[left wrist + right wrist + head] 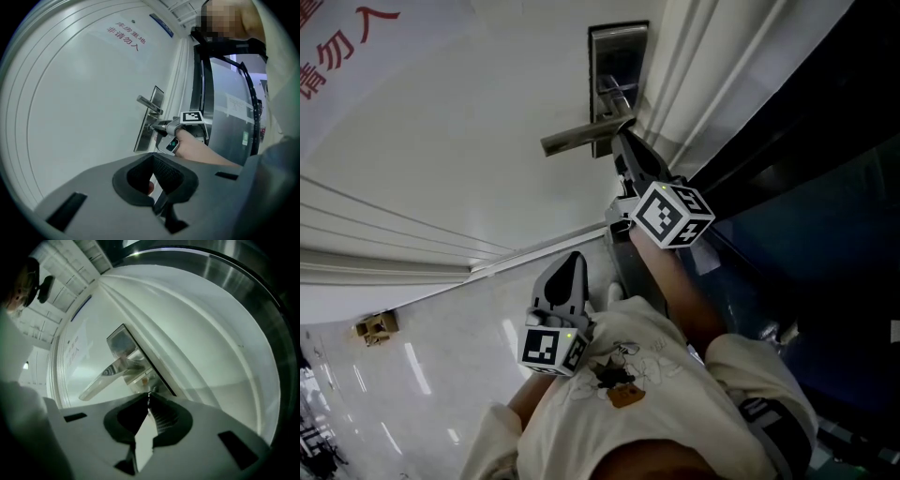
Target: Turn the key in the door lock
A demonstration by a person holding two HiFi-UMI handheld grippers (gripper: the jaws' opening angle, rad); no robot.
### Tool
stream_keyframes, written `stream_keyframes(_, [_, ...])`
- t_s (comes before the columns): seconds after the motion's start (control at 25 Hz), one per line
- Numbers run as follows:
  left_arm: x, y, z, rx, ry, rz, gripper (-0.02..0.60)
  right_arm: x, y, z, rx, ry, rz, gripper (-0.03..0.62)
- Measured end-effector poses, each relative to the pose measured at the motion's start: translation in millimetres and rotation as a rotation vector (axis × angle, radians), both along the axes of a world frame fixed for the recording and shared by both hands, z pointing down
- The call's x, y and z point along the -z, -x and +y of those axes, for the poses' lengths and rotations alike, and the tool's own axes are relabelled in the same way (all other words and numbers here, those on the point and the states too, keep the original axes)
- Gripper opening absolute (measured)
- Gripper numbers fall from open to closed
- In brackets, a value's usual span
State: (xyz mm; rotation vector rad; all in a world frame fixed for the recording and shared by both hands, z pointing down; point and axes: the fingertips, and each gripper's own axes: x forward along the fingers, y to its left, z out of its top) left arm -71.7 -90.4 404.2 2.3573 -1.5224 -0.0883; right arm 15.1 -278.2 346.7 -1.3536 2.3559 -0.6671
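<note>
Person's R and L tools at a white door, seen from above. The key sits in the metal lock plate, just under the handle lever, near the door's edge. It shows only as a small glint in the right gripper view. The right gripper is closest: its jaws are pinched together at the tips on what looks like the key's head, w/ the tips right up against the plate. The key's long axis appears to run straight into the door, approx. in line w/ the gripper's own length, so the turn is likely a roll of the wrist rather than a sideways push. The R forearm is stretched up and fwd toward the lock. The left gripper hangs low by the person's torso, well apart from the lock, jaws together and holding nothing.
</note>
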Motion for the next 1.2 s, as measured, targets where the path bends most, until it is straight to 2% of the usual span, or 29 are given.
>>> stream_keyframes(0.44, [-3,0,-1,-0.024,-0.006,0.004,0.005,-4,-2,-2,0.065,0.152,-0.333,0.025])
stream_keyframes(0.76, [-4,-1,-5,-0.032,-0.006,0.003,0.005,-6,-3,-3,0.078,0.195,-0.443,0.025])
stream_keyframes(1.08, [-7,0,-7,-0.037,-0.01,0.013,0.005,-16,-7,-5,0.082,0.283,-0.55,0.025])
stream_keyframes(1.2, [-7,0,-8,-0.036,-0.001,0.009,0.005,-17,-6,-5,0.101,0.315,-0.62,0.025])
